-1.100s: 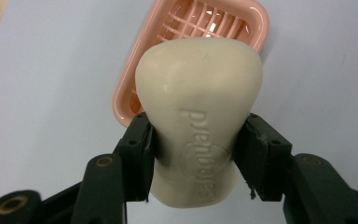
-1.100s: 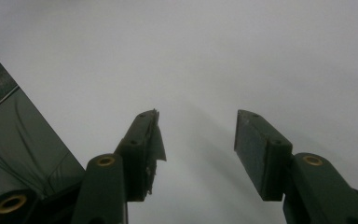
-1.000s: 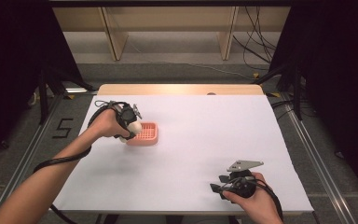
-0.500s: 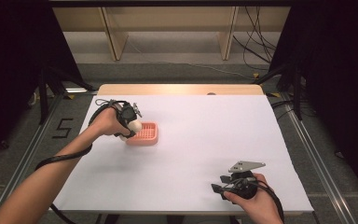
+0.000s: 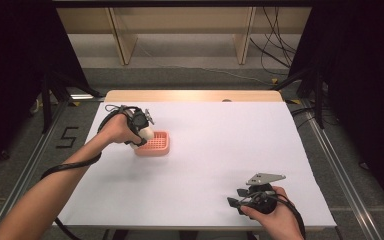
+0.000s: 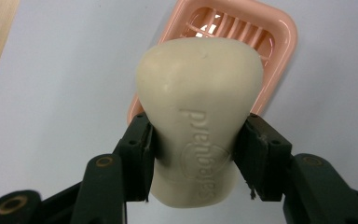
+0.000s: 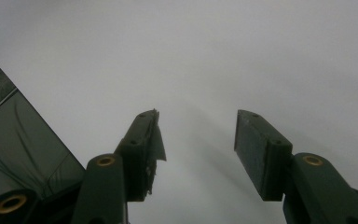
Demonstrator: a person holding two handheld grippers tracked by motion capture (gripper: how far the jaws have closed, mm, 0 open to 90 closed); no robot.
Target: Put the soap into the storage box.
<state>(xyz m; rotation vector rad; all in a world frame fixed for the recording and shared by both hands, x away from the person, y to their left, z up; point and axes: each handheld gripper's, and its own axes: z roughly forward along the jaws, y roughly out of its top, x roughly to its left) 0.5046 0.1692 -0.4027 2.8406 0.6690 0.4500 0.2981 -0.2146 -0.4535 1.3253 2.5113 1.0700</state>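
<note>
While the left gripper clamps a smooth, cream bar of soap embossed with lettering, the bar hangs just above the near-left edge of the pink slatted plastic soap dish; well away from the dish, the right gripper stands wide and empty.

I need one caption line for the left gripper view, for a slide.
Left gripper clamps a cream soap bar above a pink slatted soap dish on the white table.

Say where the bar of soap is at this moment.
The bar of soap is clamped in the left gripper, just above the near end of the pink soap dish. In the high view that is on the table's left side.
</note>
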